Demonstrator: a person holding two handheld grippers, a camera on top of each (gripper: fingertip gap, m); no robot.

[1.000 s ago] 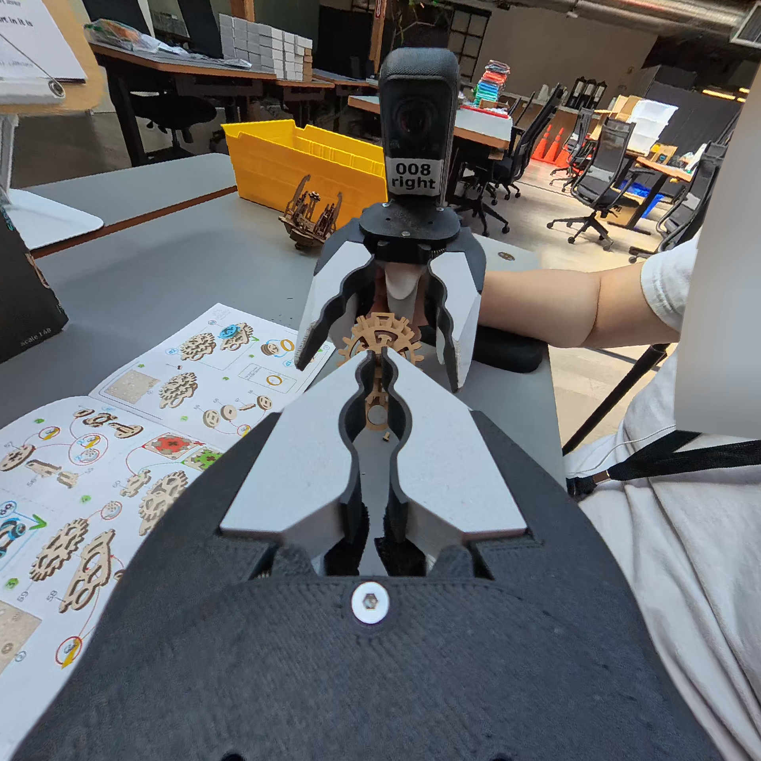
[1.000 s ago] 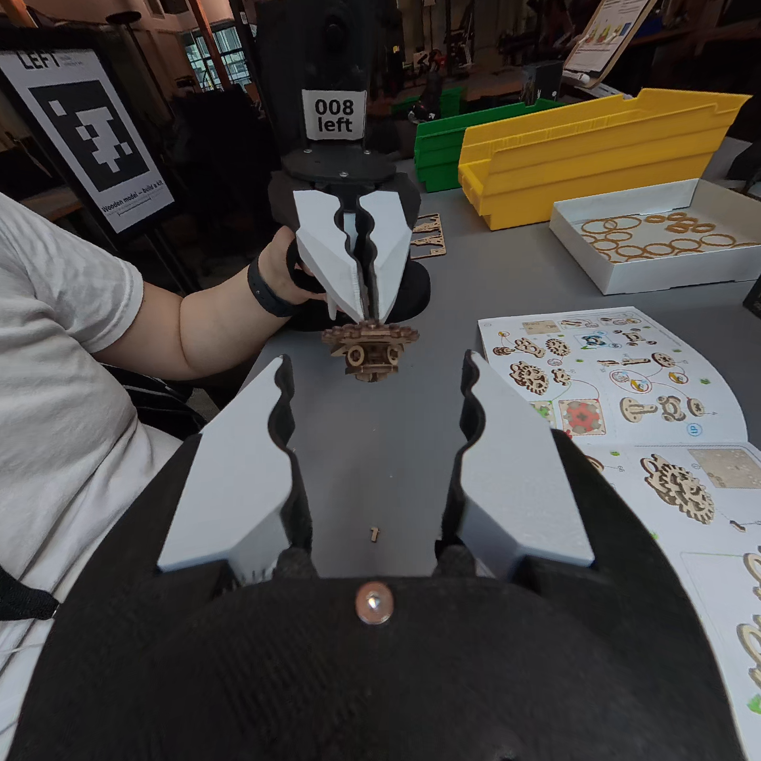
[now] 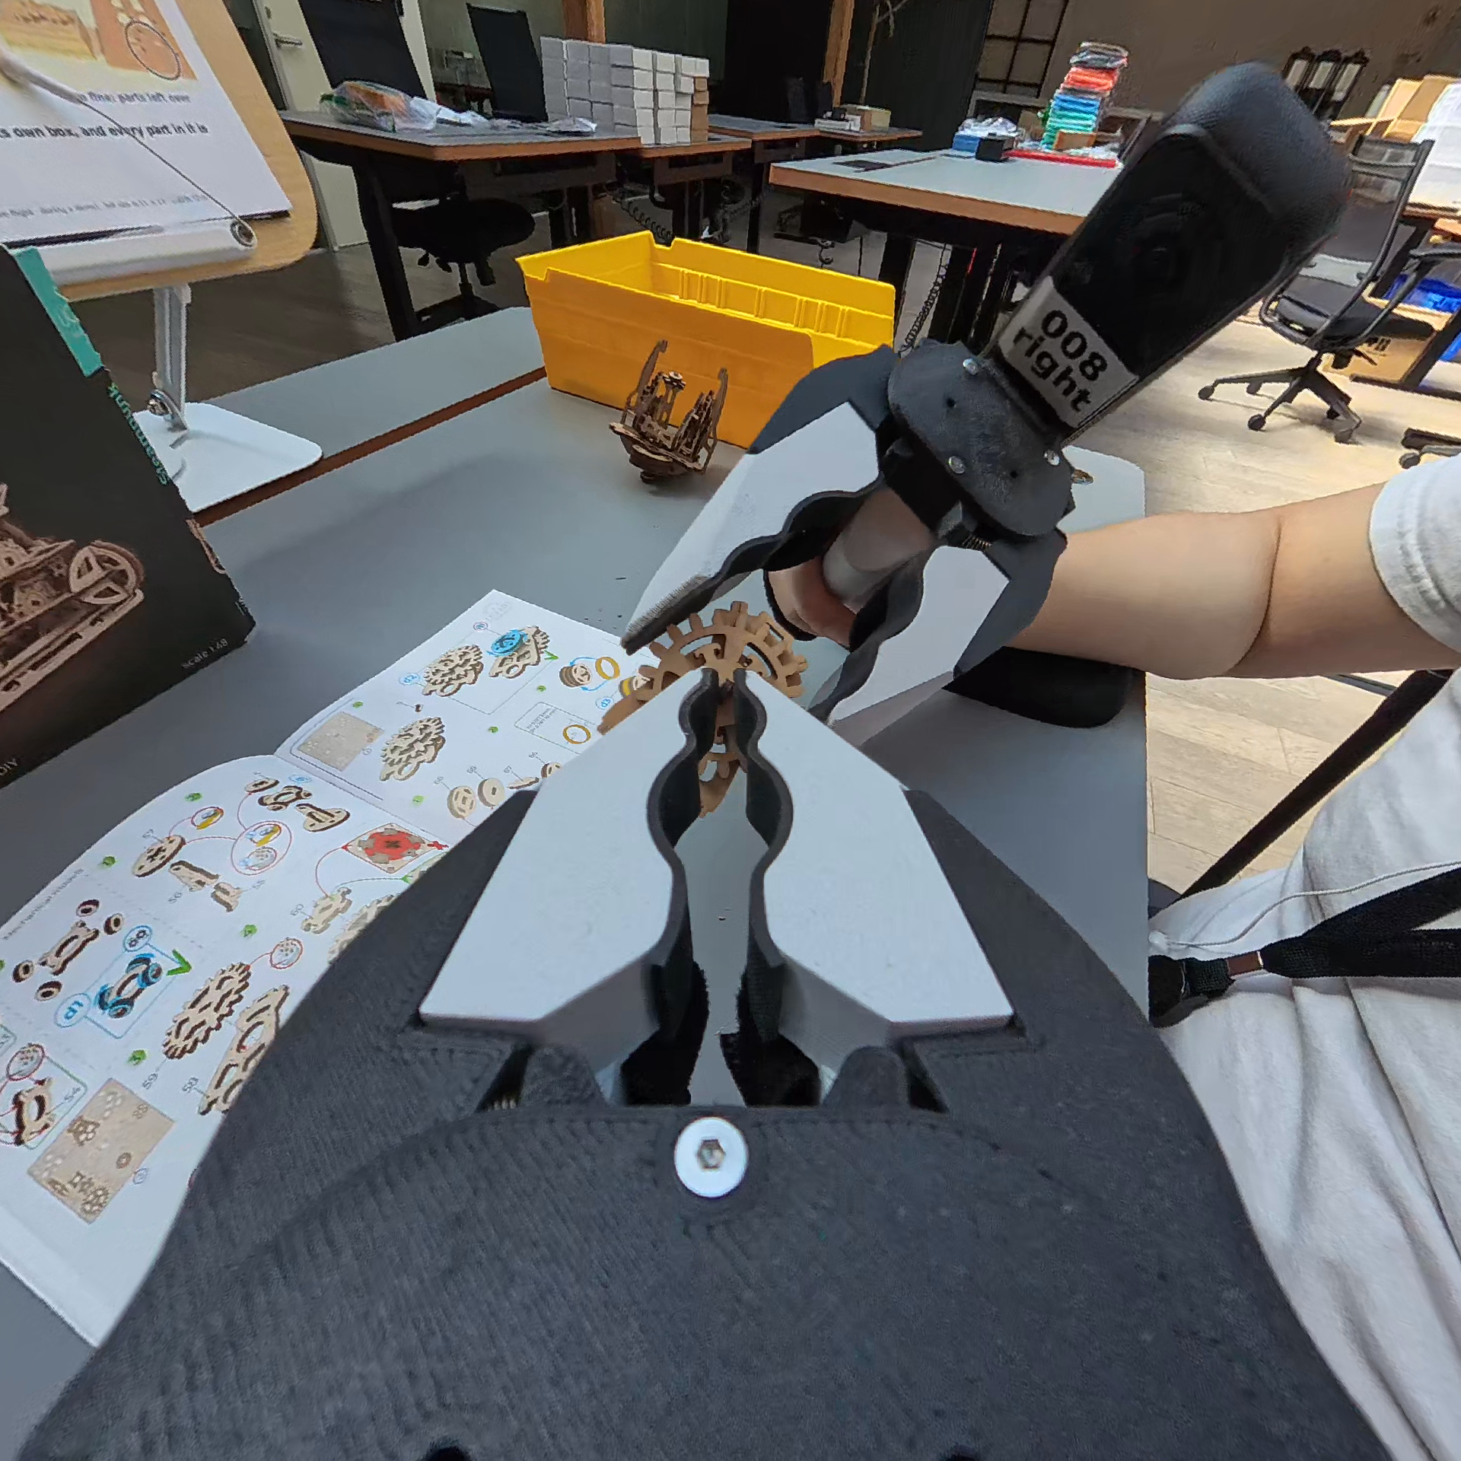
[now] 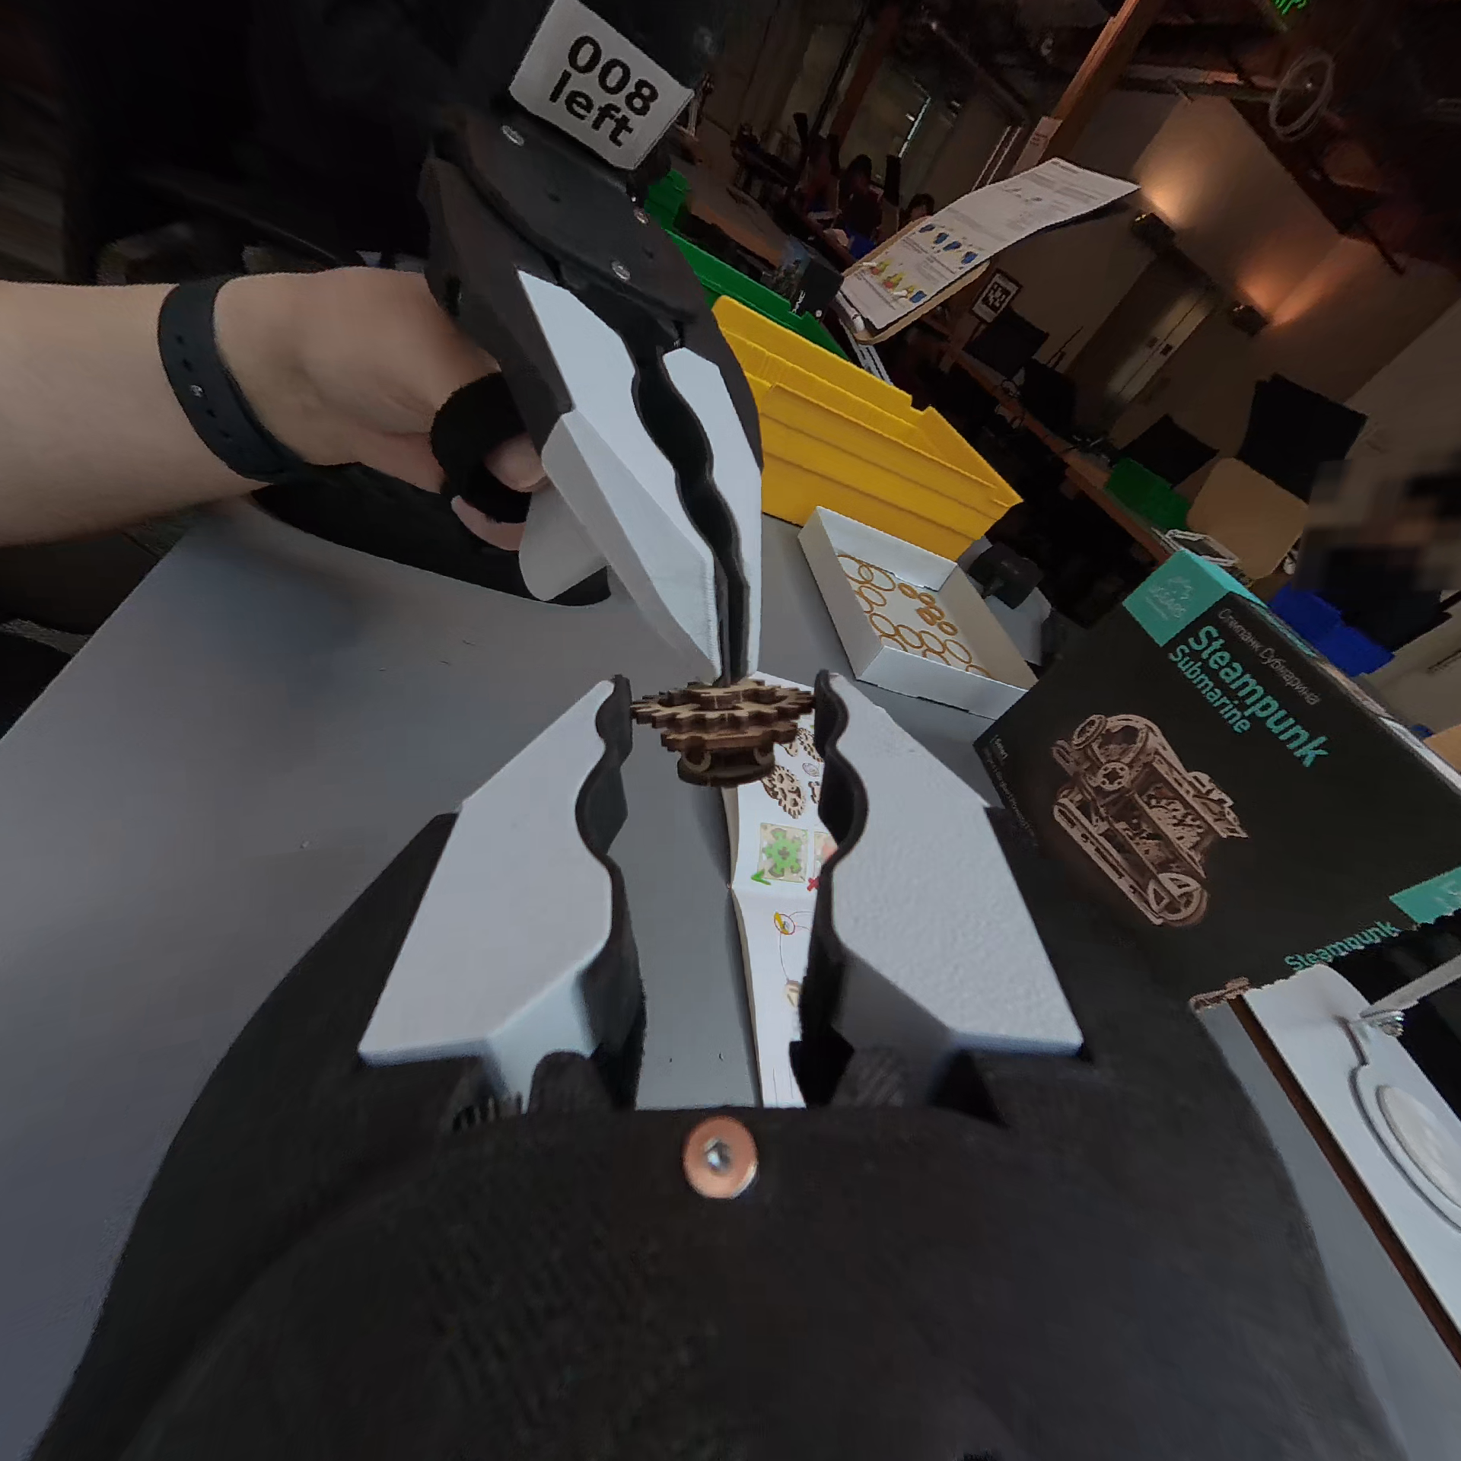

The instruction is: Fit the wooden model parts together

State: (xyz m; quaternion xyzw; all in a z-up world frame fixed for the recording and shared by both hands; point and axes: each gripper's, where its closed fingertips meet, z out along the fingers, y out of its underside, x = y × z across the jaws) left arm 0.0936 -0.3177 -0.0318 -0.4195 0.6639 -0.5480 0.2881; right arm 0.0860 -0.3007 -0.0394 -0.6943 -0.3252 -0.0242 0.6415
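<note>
Left wrist view: your left gripper point(image 3: 718, 681) is pinched tight on the wooden gear assembly point(image 3: 721, 660), held up off the table w/ the big gear's toothed face turned toward this camera, so its axle runs along the fingers, away from you. In the right wrist view the same gear assembly point(image 4: 723, 723) shows edge-on, a flat stack of toothed discs lying level w/ a small hub hanging below, the left gripper point(image 4: 731, 668) coming down onto its top from above. Your right gripper point(image 4: 721, 696) sits at about gear width, a fingertip just beside each rim; can't tell if the tips actually touch the teeth, so whether it grips is unclear. Seen from the left side, the right gripper point(image 3: 723, 672) comes in tilted from upper right, one finger point(image 3: 743, 530) lying over the gear's top edge. Below is a grey table point(image 3: 443, 545) w/ an open instruction booklet point(image 3: 237, 854) on it, a dark kit box point(image 4: 1233, 790) standing beside that, a yellow bin point(image 3: 696, 324) further back w/ a small finished wooden model point(image 3: 668, 427) in front of it, and a white tray of wooden rings point(image 4: 909, 601). Room behind: desks, office chairs, stacked boxes. Your left hand point(image 4: 371, 395) wraps the handle w/ a dark band on the wrist; your right forearm point(image 3: 1186, 585) reaches in level from the right.
</note>
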